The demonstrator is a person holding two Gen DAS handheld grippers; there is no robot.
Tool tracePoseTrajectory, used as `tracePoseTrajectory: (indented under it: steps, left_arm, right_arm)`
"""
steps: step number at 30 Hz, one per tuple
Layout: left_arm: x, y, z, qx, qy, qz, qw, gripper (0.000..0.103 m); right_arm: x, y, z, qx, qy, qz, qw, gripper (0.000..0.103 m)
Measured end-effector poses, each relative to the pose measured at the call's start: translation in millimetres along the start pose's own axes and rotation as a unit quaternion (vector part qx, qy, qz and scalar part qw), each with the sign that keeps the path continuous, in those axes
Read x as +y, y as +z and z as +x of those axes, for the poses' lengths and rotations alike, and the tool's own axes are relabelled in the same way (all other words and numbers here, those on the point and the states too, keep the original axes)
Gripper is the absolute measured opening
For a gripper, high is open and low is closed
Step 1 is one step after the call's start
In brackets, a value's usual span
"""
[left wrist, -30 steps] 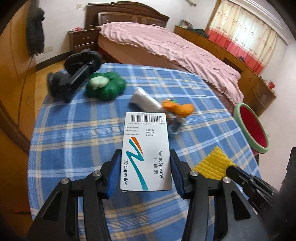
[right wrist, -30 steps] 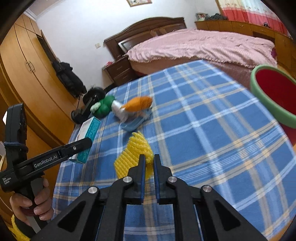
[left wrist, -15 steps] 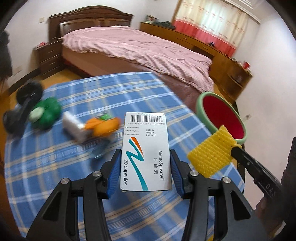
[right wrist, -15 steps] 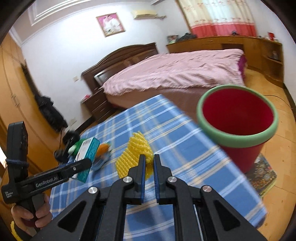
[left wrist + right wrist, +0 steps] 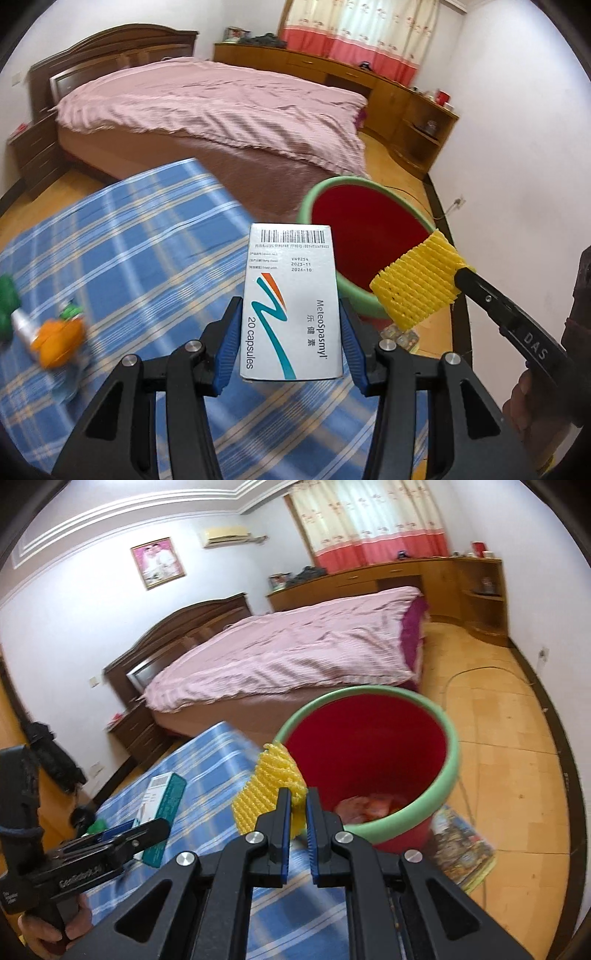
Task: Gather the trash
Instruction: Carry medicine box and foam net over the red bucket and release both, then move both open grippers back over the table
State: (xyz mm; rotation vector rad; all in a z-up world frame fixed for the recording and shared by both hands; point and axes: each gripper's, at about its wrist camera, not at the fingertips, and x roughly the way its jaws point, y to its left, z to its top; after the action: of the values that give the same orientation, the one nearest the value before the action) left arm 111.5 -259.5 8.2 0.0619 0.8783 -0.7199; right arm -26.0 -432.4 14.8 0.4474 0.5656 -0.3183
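Observation:
My left gripper is shut on a white capsule box with a barcode and teal stripes, held above the blue plaid table. The same box shows at the left of the right wrist view. My right gripper is shut on a yellow foam fruit net, which also appears in the left wrist view as a yellow net. Just beyond both held items stands a red bin with a green rim, with pinkish trash at its bottom; the bin lies behind the box in the left wrist view.
An orange toy, a white bottle and a green object lie blurred at the table's left. A pink-covered bed stands behind the table. A colourful mat lies under the bin on the wooden floor. A hand grips the left handle.
Both grippers swung right across the table with their loads. The bin came from the frame edge to straight ahead, and the toys slid off to the left.

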Motion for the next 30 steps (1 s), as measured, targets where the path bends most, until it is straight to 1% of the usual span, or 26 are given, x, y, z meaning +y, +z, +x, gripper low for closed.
tracePoseTrajectory:
  steps: [3, 10, 16, 20, 22, 24, 26, 30]
  left_arm:
    - [-15.9, 7.7, 13.5, 0.001, -0.013, 0.012, 0.9998, 0.051]
    - [-46.5, 13.4, 45.8, 0.013, -0.022, 0.044, 0.9987, 0.051]
    - [-61.1, 14.5, 72.5, 0.026, -0.02, 0.07, 0.997, 0.051]
    - [-70.5, 14.8, 80.4, 0.029, -0.018, 0.089, 0.9954, 0.051]
    - [-73.7, 14.6, 82.5, 0.033, -0.018, 0.093, 0.9949, 0.051]
    - [-73.6, 15.0, 82.8, 0.037, -0.025, 0.087, 0.9952, 0.051]
    - [-72.9, 15.2, 82.0, 0.039, -0.03, 0.08, 0.9956, 0.051]
    - [-70.0, 15.1, 74.8, 0.037, -0.027, 0.075, 0.9961, 0.051]
  right_arm:
    - [-16.4, 8.2, 4.6, -0.004, -0.019, 0.011, 1.0, 0.01]
    - [-50.0, 16.6, 20.8, -0.001, -0.054, 0.043, 0.998, 0.01]
    - [-64.8, 16.5, 35.0, 0.012, -0.073, 0.055, 0.996, 0.012]
    - [-68.5, 17.3, 39.5, 0.018, -0.079, 0.057, 0.995, 0.012]
    - [-69.8, 16.8, 40.5, 0.02, -0.079, 0.058, 0.995, 0.015]
    - [-70.0, 15.7, 40.3, 0.02, -0.08, 0.057, 0.995, 0.02]
    - [-69.9, 16.0, 41.1, 0.02, -0.081, 0.058, 0.995, 0.022]
    - [-71.1, 14.2, 38.2, 0.019, -0.077, 0.063, 0.995, 0.026]
